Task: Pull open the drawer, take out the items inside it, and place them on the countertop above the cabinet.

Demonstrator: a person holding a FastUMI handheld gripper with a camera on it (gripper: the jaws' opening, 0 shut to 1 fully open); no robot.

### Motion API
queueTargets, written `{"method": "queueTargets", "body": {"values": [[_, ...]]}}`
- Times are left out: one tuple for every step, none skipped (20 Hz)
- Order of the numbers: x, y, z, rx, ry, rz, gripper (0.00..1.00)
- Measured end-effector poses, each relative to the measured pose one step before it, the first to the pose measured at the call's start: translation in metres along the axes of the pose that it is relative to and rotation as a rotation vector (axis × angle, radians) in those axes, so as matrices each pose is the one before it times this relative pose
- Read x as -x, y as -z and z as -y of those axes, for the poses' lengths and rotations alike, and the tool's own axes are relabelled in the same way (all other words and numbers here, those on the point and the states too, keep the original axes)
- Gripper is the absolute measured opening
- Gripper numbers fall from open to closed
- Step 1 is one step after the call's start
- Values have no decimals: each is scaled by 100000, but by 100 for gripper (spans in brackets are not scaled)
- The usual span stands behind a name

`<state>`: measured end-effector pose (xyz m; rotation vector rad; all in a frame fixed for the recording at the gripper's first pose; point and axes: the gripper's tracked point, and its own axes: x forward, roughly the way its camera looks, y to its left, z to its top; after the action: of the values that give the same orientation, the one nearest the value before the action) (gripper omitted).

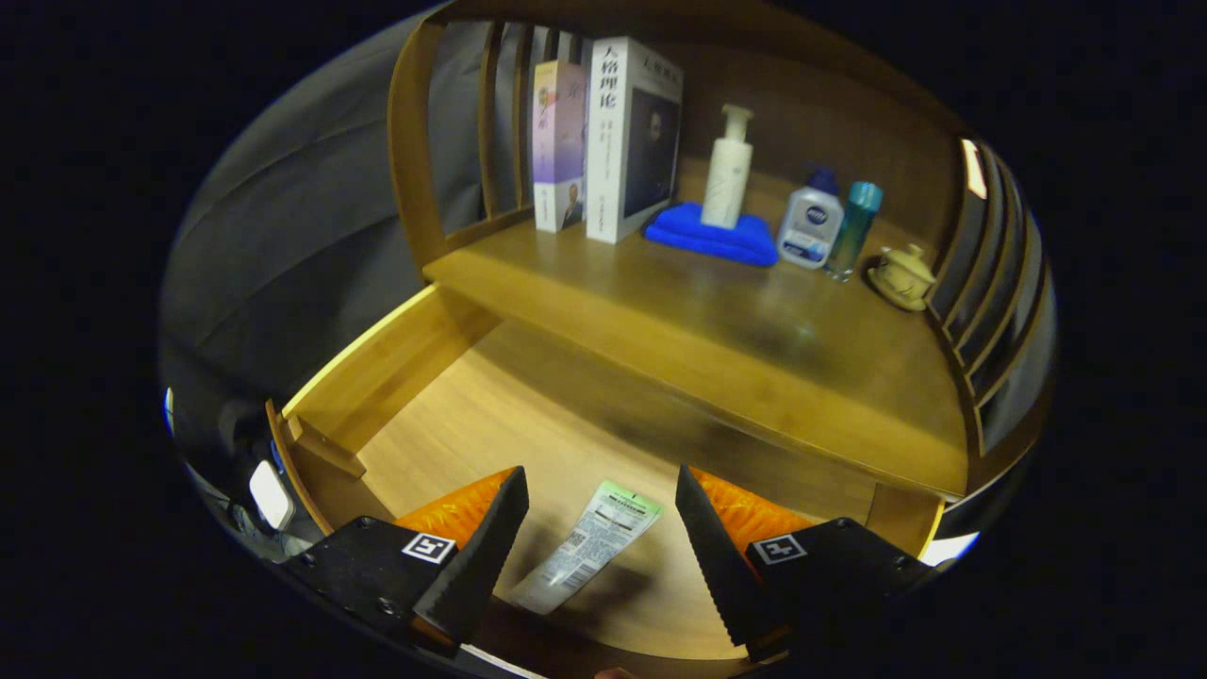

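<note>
Spread fingers astride flat tube

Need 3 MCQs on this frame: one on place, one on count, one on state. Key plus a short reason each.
1. Where does the tube lie?
A. On the drawer floor, between the gripper fingers
B. On the countertop beside the books
C. On the blue cloth

2. How many books stand on the countertop?
A. One
B. Two
C. Four

3. What state is the gripper in?
A. Shut on the tube
B. Shut with nothing in it
C. Open, fingers apart on either side of the tube

Key: 1 A, the tube rests flat on the open drawer's wooden floor between the fingers. 2 B, two upright books stand side by side at the back. 3 C, a wide gap separates the fingers and neither touches the tube.
</note>
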<state>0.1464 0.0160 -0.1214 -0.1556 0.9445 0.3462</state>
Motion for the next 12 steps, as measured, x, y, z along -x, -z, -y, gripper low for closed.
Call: {"method": "queueTargets", "body": {"values": [[-424,571,-77,1531,-1330,-3900,99],[-537,520,-229,1205,-1883,-4098,99],[-368,690,16,684,-265,-3469,99],[-390,467,-66,1531,-1089,-3433,98],[-557,599,54,764,-960,-3488,99],[-211,463,241,-281,30,-2850,99],[-480,322,47,-582,-301,-1574,99],[-338,278,123,-709,-908,-1637,99],[-258,351,-125,-951,-1104,-1579,99],[-139,334,0,-514,-624,-1780,99],[-4,271,-71,-25,-903,-2152,99],[4,113,29,467,-121,-837,99]]}}
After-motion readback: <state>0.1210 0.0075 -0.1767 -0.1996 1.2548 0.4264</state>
